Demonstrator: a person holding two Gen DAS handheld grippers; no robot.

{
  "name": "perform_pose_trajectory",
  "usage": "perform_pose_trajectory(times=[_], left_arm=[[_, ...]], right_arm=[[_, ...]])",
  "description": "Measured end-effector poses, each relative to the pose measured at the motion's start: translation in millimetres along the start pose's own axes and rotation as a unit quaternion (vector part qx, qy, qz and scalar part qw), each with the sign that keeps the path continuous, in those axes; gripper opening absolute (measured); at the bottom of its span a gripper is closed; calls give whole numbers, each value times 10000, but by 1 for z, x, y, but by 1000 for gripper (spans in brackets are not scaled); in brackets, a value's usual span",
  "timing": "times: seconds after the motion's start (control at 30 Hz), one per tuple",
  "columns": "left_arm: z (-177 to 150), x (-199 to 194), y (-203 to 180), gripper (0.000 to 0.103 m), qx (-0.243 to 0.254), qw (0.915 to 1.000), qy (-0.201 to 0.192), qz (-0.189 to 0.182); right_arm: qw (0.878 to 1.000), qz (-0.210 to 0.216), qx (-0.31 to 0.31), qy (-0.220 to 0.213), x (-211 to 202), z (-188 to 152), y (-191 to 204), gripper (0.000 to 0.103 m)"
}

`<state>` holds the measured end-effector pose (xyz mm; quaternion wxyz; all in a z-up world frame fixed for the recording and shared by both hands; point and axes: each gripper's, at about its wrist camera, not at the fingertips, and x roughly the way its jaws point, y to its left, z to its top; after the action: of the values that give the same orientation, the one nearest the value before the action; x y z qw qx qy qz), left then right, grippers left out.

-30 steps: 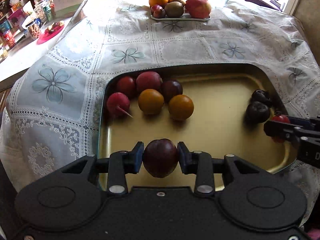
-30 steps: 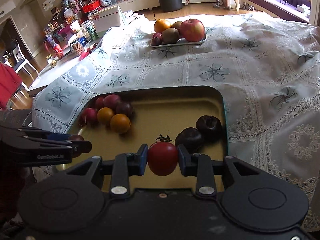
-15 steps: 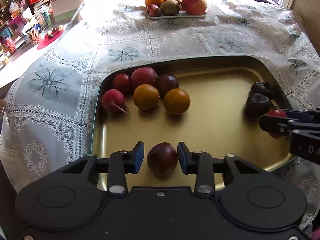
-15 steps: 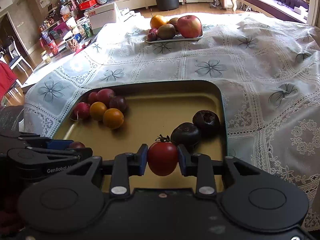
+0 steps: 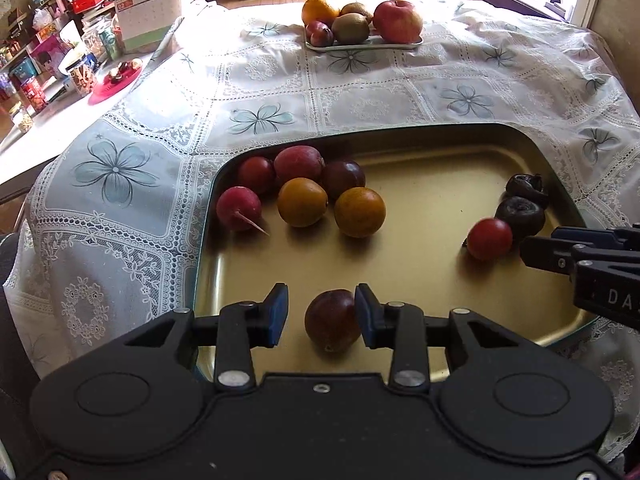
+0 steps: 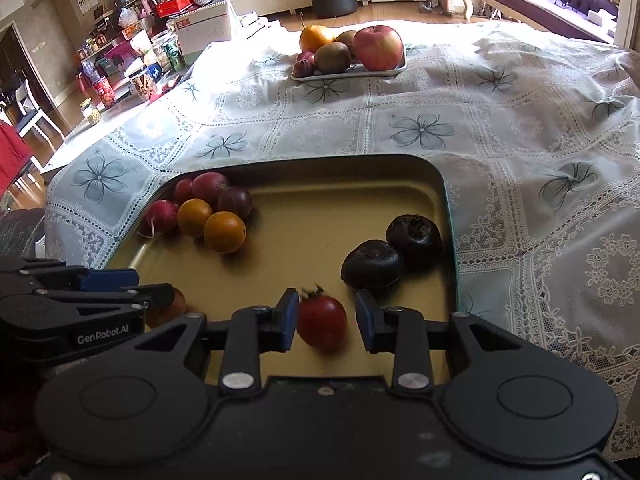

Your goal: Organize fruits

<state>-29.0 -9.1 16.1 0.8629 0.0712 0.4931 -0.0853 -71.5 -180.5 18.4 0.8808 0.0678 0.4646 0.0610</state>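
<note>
Black grippers (image 5: 320, 314), blue pads (image 6: 289, 322), perhaps rubber

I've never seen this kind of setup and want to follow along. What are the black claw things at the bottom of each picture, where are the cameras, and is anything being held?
Each picture comes from a camera mounted on a hand-held gripper, looking forward along its two fingers. A person holds one in each hand.

The left gripper has a dark plum between its jaws, with a visible gap on one side, so it is not clamped. The right gripper has a red tomato between its jaws, also loose.

Both fruits sit in a gold tray on a lace tablecloth, alongside a cluster of red and orange fruits and two dark wrinkled fruits. A white plate of fruit stands farther back.
</note>
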Motion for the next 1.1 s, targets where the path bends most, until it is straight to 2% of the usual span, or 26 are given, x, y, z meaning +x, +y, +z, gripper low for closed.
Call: perform_pose_trajectory(times=[0.47, 1.1], left_arm=[[-4, -2, -1, 46, -217, 9995, -54, 225], [-5, -3, -2, 46, -344, 9990, -8, 291]], right_arm=[[9999, -85, 110, -4, -3, -1, 3, 35], [9988, -381, 280, 106, -2, -5, 7, 35]])
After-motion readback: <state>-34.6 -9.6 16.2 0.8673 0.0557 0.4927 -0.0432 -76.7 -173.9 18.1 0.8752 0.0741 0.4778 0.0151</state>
